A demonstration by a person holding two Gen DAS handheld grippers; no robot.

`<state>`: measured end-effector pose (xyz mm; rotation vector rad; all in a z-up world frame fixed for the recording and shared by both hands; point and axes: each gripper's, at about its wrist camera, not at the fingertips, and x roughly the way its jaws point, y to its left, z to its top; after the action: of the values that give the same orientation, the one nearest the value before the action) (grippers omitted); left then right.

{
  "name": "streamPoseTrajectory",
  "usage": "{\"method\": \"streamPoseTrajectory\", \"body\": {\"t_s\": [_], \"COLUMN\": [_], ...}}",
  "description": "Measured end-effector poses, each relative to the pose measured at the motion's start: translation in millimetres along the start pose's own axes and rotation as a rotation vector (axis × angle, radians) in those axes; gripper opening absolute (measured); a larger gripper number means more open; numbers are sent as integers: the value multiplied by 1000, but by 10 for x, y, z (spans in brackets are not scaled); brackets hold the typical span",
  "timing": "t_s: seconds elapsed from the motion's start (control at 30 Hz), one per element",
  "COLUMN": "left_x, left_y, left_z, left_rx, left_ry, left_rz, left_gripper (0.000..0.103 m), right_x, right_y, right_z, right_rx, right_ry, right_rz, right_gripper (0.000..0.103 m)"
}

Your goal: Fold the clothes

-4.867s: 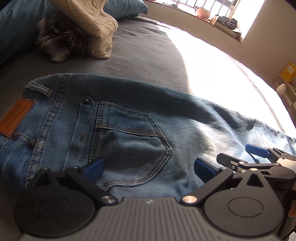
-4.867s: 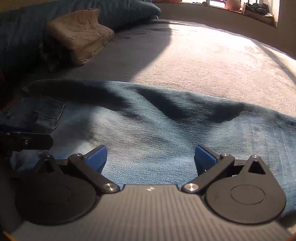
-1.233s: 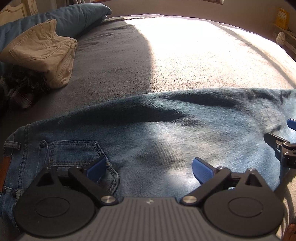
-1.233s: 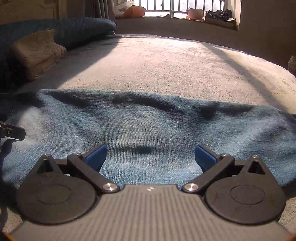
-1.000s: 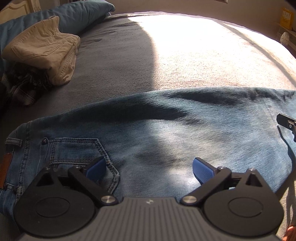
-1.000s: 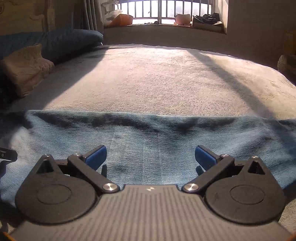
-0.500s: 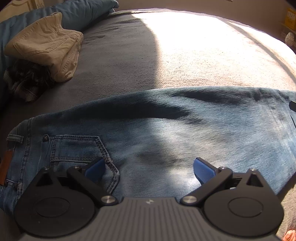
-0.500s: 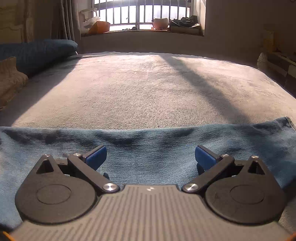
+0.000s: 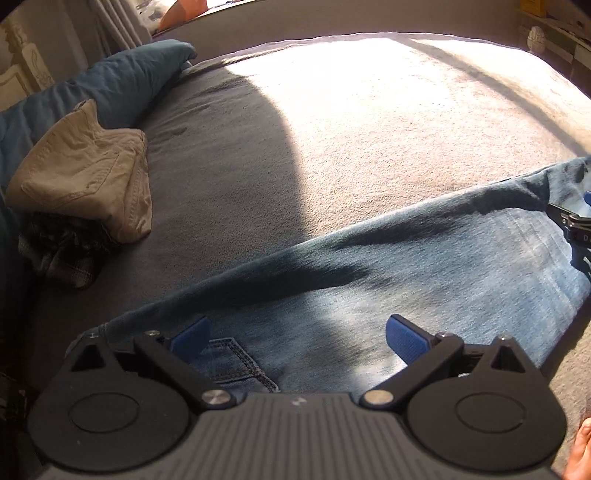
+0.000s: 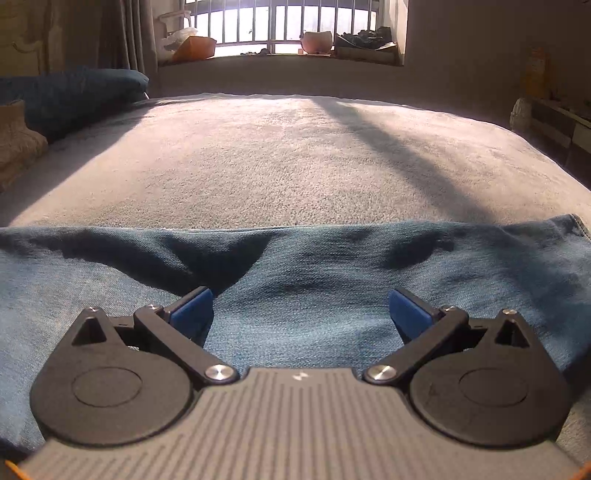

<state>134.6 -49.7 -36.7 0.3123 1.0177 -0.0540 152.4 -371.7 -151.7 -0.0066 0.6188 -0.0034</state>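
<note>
Both grippers hover over the jeans (image 9: 424, 273) with jaws spread wide, pinching nothing. Only the left gripper (image 9: 295, 338) view shows the back pocket (image 9: 232, 363); the right gripper (image 10: 299, 308) view shows the hem (image 10: 578, 225).

Both cameras sit low and close over the jeans (image 9: 424, 273), looking across the bed (image 9: 369, 140). The left one angles toward the pillow (image 9: 122, 81) and beige trousers (image 9: 85, 170); the right one faces the window (image 10: 280, 26) squarely. Both views share the jeans, bed and pillow.
</note>
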Motion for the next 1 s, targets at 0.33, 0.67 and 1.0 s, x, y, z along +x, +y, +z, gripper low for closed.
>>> {"method": "streamPoseTrajectory", "body": {"t_s": [0.33,0.67,1.0], "left_x": [200,443,584], "left_y": [-799,-1167,-1318], "left_z": [612,32,-2], "left_rx": [-135,-398,-256], "left_ry": [-132,-141,-192], "left_rz": [-169,-209,-106], "left_gripper": [102,99,100], "right_x": [-17,2,-14], "right_y": [-24,-13,-692], "right_z": [-33,27,125], "right_rx": [15,1,0], "right_ry": [-18,14,39], "right_rz": [11,8,-20], "right_gripper": [102,102,102]}}
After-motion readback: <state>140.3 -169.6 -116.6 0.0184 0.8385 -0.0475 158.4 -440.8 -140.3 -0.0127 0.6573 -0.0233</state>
